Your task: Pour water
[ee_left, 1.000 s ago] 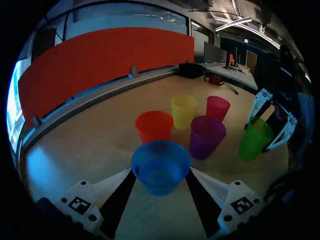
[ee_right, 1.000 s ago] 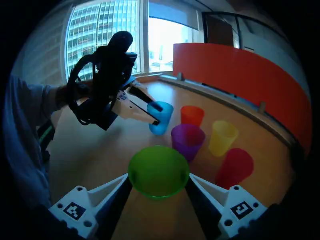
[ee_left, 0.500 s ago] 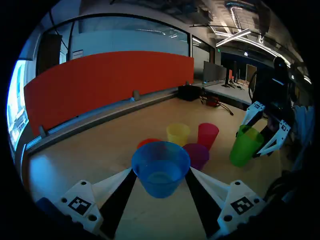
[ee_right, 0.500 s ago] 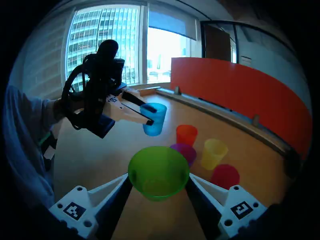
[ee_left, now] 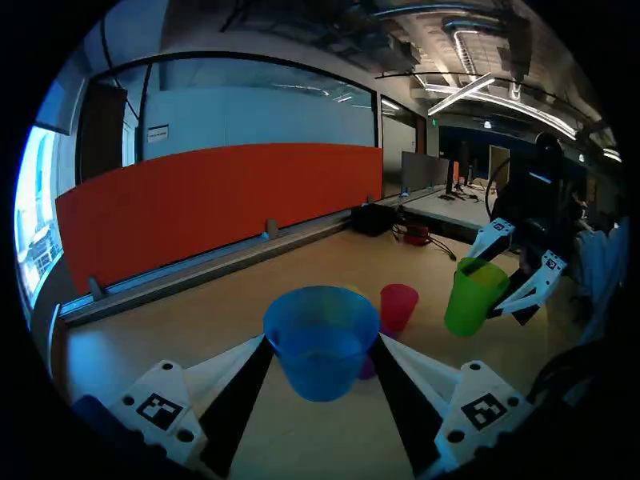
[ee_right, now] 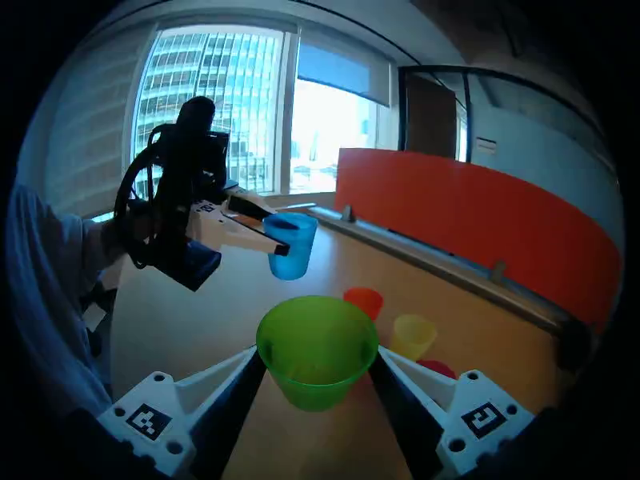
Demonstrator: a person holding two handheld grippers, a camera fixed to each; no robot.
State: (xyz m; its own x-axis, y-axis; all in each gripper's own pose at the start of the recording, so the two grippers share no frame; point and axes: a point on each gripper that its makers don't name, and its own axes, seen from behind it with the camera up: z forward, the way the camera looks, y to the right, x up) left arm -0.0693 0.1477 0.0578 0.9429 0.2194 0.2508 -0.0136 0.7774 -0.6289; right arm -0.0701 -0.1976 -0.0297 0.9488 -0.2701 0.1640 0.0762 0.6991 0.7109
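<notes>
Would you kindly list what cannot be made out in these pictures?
Left gripper view: purple cup mostly behind the blue cup.
Right gripper view: red cup mostly behind a finger of the right tongs.
Right gripper view: whether the green cup holds water, too dim to tell.

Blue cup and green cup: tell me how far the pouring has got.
Done: both cups are gripped and held above the table. In hand: the left gripper holds the blue cup, the right gripper the green cup, both upright and apart. Left: tipping one into the other; no water is flowing yet.
</notes>
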